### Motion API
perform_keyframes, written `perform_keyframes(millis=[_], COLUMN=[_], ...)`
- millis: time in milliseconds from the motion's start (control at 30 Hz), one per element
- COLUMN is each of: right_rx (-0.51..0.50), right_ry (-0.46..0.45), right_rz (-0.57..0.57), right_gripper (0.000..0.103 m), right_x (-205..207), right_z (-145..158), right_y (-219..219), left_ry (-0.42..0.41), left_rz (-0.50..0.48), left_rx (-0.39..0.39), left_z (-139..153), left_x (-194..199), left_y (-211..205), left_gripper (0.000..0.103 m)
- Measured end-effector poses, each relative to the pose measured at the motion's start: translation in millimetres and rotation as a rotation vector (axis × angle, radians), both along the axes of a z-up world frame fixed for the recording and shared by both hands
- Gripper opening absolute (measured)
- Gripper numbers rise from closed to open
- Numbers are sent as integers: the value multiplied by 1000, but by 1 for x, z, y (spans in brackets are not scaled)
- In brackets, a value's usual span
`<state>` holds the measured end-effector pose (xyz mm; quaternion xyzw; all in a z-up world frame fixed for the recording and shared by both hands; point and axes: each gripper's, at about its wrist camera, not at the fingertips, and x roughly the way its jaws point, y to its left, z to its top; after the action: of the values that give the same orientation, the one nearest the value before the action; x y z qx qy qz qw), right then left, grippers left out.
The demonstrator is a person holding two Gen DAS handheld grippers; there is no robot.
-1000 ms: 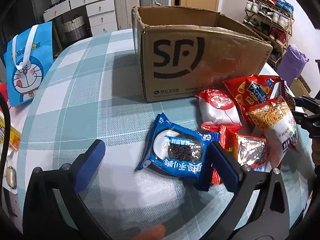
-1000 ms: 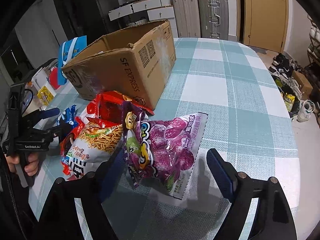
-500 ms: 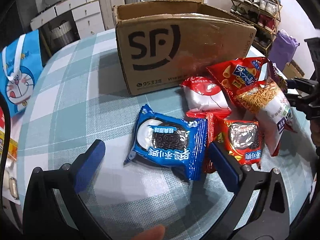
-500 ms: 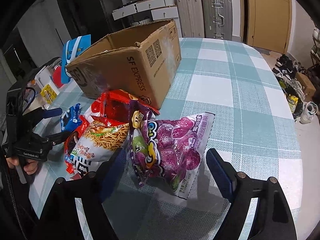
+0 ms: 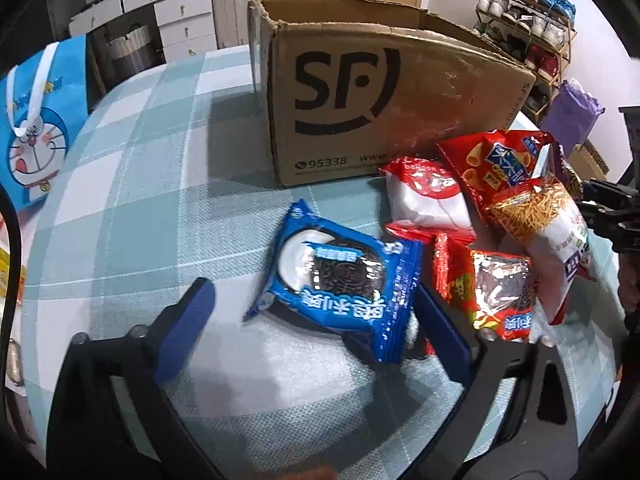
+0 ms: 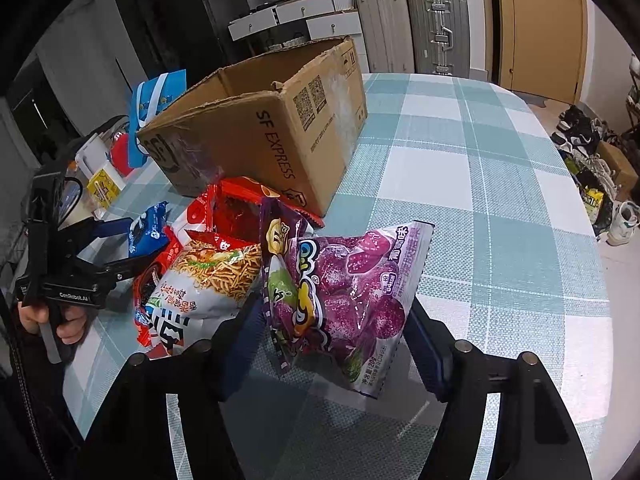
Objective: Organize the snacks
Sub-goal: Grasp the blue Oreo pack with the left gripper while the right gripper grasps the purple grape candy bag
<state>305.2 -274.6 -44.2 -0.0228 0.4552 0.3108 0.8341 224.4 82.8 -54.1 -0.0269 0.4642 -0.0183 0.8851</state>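
Observation:
A pile of snack packs lies in front of an open SF cardboard box (image 5: 384, 96), which also shows in the right wrist view (image 6: 280, 128). My left gripper (image 5: 316, 320) is open, its jaws on either side of a blue cookie pack (image 5: 340, 276); the right finger touches the pack's edge. Beside it lie a red cookie pack (image 5: 500, 292), a white pack (image 5: 428, 196), a red cracker bag (image 5: 500, 160) and a noodle snack bag (image 5: 544, 224). My right gripper (image 6: 332, 340) is open around a purple gummy bag (image 6: 344, 296).
A blue Doraemon bag (image 5: 36, 120) stands at the table's left edge. The checked tablecloth (image 6: 480, 184) stretches right of the box. Suitcases (image 6: 416, 20), drawers and a shoe rack (image 5: 528, 12) stand beyond the table.
My left gripper moved forward and right, so the blue cookie pack now sits between its jaws. My right gripper moved forward around the purple gummy bag.

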Motion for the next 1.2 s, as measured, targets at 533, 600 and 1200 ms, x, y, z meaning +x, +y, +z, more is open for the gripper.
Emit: perform_keyframes(millis=[533,600,1200], right_rx=[13,11,40], right_ry=[-34,-38,-61], right_rz=[5,10,0], right_gripper=[55,55,55], right_x=[-3,-5,-8], right_z=[5,7,17], right_y=[-4,-4,-12], left_ry=[-73,-74,-159], left_rz=[2,1,29], left_rx=[-46,-47,-79], left_z=[8,9,38], left_x=[-4,-5,-24], left_y=[3,3,6], left_gripper=[43,43,43])
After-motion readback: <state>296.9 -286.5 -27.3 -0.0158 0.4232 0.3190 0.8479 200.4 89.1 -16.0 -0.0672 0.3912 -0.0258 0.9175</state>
